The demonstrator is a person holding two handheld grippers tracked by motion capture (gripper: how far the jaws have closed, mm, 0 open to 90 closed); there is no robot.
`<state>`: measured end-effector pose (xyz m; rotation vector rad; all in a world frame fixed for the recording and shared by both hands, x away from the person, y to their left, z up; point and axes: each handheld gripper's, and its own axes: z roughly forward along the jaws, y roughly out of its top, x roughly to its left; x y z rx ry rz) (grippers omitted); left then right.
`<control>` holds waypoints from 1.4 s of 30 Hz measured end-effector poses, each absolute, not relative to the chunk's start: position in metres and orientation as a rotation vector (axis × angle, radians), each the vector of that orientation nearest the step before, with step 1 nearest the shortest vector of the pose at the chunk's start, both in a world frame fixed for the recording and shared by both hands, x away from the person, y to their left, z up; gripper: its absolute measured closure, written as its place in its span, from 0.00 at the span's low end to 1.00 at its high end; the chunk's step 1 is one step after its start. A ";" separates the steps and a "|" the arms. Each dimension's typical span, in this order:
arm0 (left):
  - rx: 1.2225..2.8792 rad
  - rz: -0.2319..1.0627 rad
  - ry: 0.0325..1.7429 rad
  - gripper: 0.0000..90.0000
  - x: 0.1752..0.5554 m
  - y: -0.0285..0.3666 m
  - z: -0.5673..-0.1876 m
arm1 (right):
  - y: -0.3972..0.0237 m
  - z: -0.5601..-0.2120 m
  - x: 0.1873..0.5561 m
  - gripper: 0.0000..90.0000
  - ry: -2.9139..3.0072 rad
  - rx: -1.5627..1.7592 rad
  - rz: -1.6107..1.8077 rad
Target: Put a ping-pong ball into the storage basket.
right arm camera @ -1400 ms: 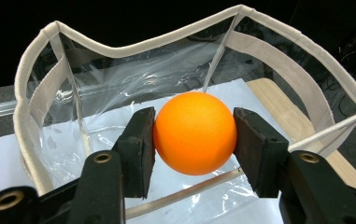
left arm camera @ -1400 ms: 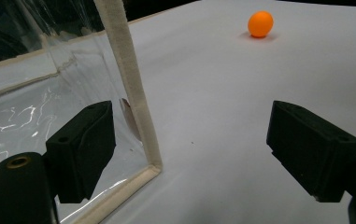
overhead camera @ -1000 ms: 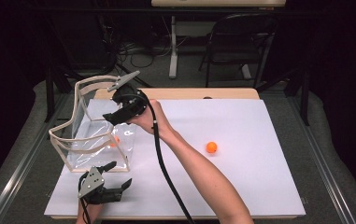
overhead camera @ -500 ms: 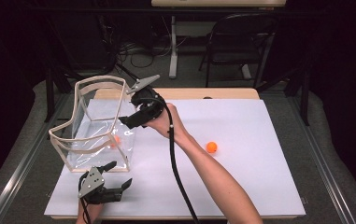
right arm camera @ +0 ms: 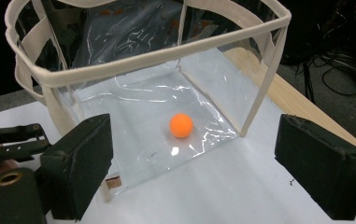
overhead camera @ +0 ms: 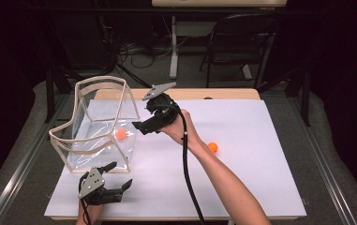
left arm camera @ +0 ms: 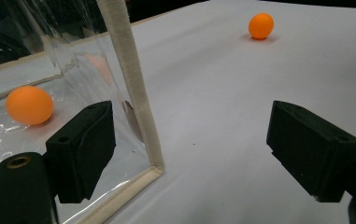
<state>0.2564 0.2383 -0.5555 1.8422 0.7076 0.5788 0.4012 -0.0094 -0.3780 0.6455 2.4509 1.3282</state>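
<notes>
A clear bag point(overhead camera: 96, 123) with beige trim stands open-topped on the left of the white tabletop point(overhead camera: 260, 178). One orange ball point(overhead camera: 121, 134) lies on the bag's floor, and a second orange ball point(overhead camera: 212, 147) rests on the table to the right. My right gripper point(overhead camera: 143, 119) hovers just right of the bag, pointing at it. Its jaws have just been opening and nothing is between them; its own view looks at the bag point(right arm camera: 157, 56) and the ball inside point(right arm camera: 181, 125). My left gripper point(overhead camera: 120, 174) sits open at the bag's near corner point(left arm camera: 129, 84), its jaws straddling the corner trim without pressing on it.
A wooden table edge point(overhead camera: 232, 93) runs behind the white top. A folding chair point(overhead camera: 241, 42) and cables stand on the floor beyond. The right gripper's cable point(overhead camera: 185, 168) trails along the forearm across the table's middle.
My right gripper has drawn back to the right, from over the bag's mouth to beside it. The ball stays on the bag's floor. The left gripper has not moved.
</notes>
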 end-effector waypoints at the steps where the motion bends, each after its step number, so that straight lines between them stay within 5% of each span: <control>1: 1.841 0.578 0.709 0.17 0.256 0.238 -0.555 | -0.011 -0.379 0.400 0.12 2.450 0.650 1.329; 42: 1.831 0.579 0.708 0.17 0.255 0.241 -0.555 | -0.081 -0.459 0.353 0.06 2.451 0.803 1.244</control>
